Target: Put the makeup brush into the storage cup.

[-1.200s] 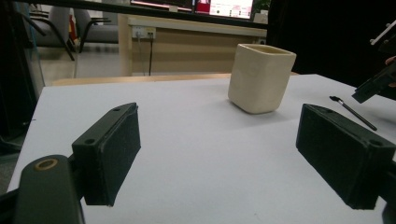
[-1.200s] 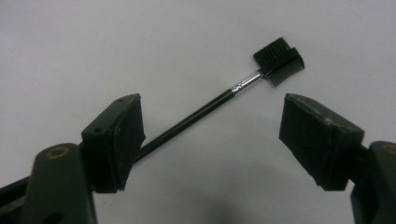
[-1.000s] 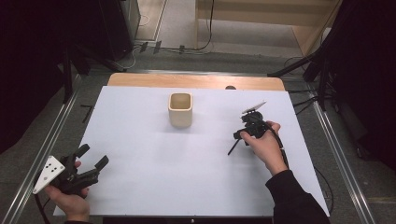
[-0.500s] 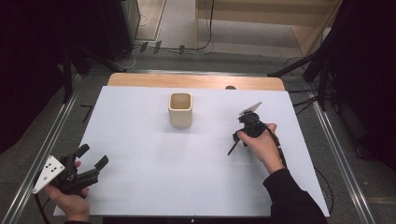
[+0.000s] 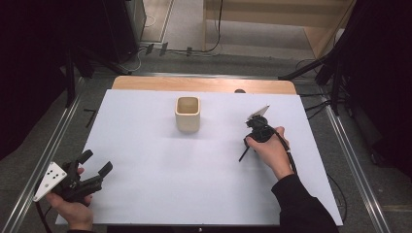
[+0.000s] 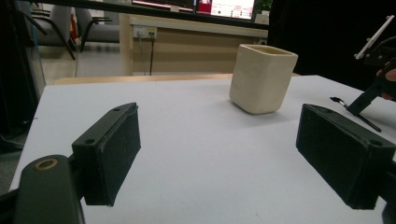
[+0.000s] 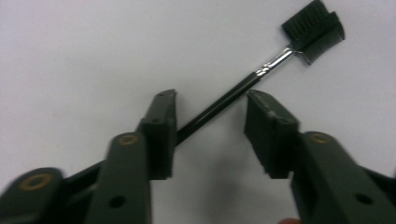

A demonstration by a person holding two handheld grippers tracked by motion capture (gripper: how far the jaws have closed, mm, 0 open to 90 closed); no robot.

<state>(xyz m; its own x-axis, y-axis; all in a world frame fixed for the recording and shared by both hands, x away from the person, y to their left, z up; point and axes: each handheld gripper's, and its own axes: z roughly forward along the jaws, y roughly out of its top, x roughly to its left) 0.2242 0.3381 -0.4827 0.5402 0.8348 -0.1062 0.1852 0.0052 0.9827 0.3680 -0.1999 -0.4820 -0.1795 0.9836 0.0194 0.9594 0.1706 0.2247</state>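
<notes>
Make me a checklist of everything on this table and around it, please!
Surface: white table top, bare wood strip along the far edge.
Job's things: small black brush with a silver collar, lying flat on the table; cream cup upright, apart from it, nothing seen inside.
Clutter: nothing seen.
Grippers: right gripper points down over the brush handle, its jaws have just been closing, one pad at the handle, the other apart from it, not clamped. Left gripper open near the table's front corner, nothing between its jaws.
Cables: black cable trails from the right gripper along the sleeve.
Surroundings: metal rails both sides, floor cables, dark stands behind.
</notes>
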